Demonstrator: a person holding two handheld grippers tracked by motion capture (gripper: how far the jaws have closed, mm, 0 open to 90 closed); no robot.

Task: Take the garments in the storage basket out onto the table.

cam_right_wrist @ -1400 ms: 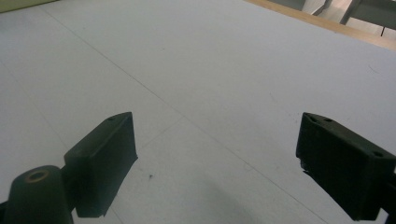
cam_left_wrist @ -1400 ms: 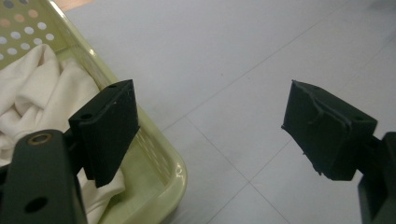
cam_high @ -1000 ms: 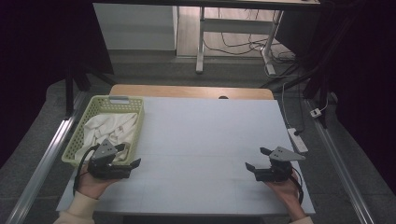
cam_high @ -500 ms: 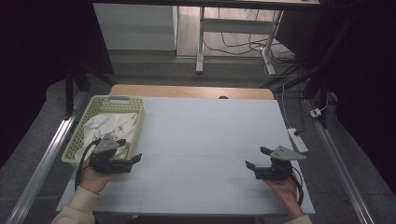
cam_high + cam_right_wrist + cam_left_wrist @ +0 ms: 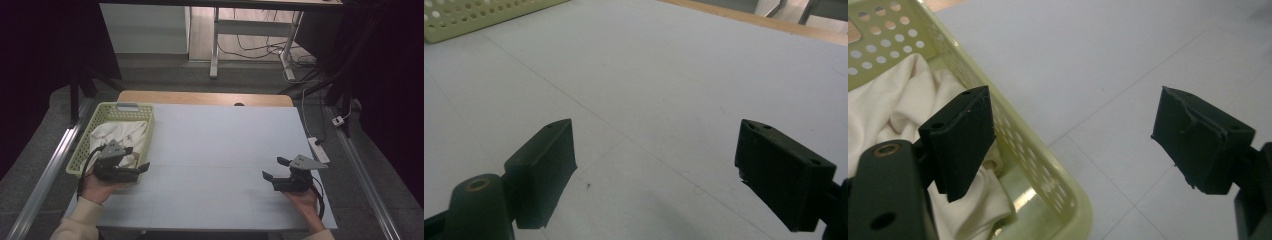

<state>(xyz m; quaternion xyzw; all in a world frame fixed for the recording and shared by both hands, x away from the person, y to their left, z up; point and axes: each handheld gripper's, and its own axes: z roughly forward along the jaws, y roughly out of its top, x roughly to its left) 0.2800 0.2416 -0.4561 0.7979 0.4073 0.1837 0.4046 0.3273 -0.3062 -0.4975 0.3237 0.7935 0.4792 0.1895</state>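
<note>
Left gripper (image 5: 141, 168), held in my left hand (image 5: 96, 187): jaws stood wide apart with nothing between them, straddling the near right corner of the pale green basket (image 5: 82, 148), one jaw above the white cloth (image 5: 114, 137) heaped inside it, the other above the grey-white table (image 5: 220, 145). The basket sat at the table's left edge. Right gripper (image 5: 274, 168), held in my right hand (image 5: 303, 202): jaws likewise parted and empty, above bare table near its right front, well apart from the basket.
</note>
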